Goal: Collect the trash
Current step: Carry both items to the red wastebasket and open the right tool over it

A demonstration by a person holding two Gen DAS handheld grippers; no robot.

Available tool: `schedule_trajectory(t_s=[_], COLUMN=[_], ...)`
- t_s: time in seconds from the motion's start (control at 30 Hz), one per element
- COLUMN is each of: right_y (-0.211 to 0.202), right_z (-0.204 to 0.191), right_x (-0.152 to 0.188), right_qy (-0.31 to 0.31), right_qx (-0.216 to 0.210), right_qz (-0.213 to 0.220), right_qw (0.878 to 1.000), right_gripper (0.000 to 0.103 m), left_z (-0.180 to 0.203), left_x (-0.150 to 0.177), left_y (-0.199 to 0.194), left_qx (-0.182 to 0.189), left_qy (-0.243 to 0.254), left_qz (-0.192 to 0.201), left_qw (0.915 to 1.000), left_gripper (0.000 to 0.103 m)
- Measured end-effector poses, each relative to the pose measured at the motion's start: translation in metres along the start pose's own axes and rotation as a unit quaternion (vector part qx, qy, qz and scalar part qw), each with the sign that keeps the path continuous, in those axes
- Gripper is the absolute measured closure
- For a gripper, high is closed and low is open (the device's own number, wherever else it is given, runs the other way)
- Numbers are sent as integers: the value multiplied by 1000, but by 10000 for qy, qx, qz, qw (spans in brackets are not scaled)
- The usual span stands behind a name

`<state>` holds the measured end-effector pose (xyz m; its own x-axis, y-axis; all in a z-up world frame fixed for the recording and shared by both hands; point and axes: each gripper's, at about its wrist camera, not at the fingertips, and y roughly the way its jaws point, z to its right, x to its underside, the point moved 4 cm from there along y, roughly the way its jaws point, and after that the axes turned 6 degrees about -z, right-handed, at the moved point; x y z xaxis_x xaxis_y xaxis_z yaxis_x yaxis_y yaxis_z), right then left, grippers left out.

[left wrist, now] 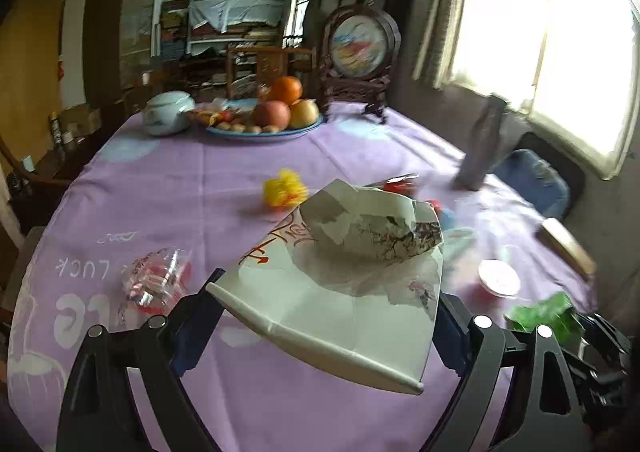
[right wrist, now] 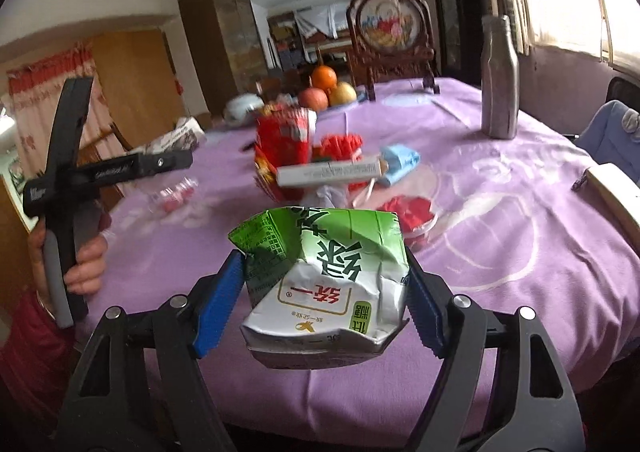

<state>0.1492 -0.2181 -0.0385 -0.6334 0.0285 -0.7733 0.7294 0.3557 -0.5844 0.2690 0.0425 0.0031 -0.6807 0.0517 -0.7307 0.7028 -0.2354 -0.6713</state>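
Worktop (right wrist: 500, 220), round and draped in purple cloth, filling the lower half of both views, strewn with trash through the middle. Paper bag (left wrist: 340, 292), white and printed, lower centre of the left view, lifted off the cloth and clamped by its edge in the left tool (left wrist: 328, 316), mouth tilted up and open, likely to serve as the bin. Carton (right wrist: 324, 284), crushed, green and white, lower centre of the right view, pinched between the blue pads (right wrist: 218, 312) of the right tool (right wrist: 320, 308), raised clear of the cloth, probably bound for the bag. Fruit plate (left wrist: 264, 130) and white pot (left wrist: 166, 114) at the far edge, upper centre, out of the way. Silver bottle (right wrist: 498, 80) upright, upper right, well apart. Red wrappers (right wrist: 286, 144) and a flat grey box (right wrist: 332, 172) heaped mid-frame beyond the carton, still to gather. Clear wrapper (left wrist: 154, 284) lower left of the left view, just beside the left tool. Yellow scrap (left wrist: 284, 188) mid-frame, beyond the bag.
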Motion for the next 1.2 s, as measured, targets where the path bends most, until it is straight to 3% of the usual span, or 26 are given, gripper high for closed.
schedule_trajectory(t_s=[0.13,0.33,0.57,0.73,0.83,0.97,1.0,1.07,1.2], right_y=[-36,-95,-175,-207,-203,-167,-157,-148,-162], right_z=[9,35,111,191,248,301,311,331,343], right_x=[3,18,64,122,176,237,249,273,284], right_qy=[103,351,973,1728,2401,3148,3252,3480,3830], right_qx=[53,386,1303,2127,2525,2409,2457,2776,2569], right_qz=[311,676,841,444,-97,-828,-994,-1254,-984], right_qw=[9994,9964,9831,9607,9373,9144,9077,8866,8818], right_gripper=[29,29,29,29,28,25,18,17,17], left_z=[34,95,184,251,288,329,342,361,401], left_x=[9,27,56,76,88,103,107,116,138], left_y=[-27,-41,-33,-16,-5,13,19,26,43], left_qx=[125,726,1407,1883,2097,2339,2391,2418,2491], left_qy=[309,583,1165,1657,1899,2180,2275,2424,2776], left_qz=[114,63,-195,-485,-687,-964,-1043,-1141,-1427], left_qw=[9994,9956,9830,9668,9567,9426,9382,9326,9168], left_gripper=[13,13,13,13,13,13,13,13,13])
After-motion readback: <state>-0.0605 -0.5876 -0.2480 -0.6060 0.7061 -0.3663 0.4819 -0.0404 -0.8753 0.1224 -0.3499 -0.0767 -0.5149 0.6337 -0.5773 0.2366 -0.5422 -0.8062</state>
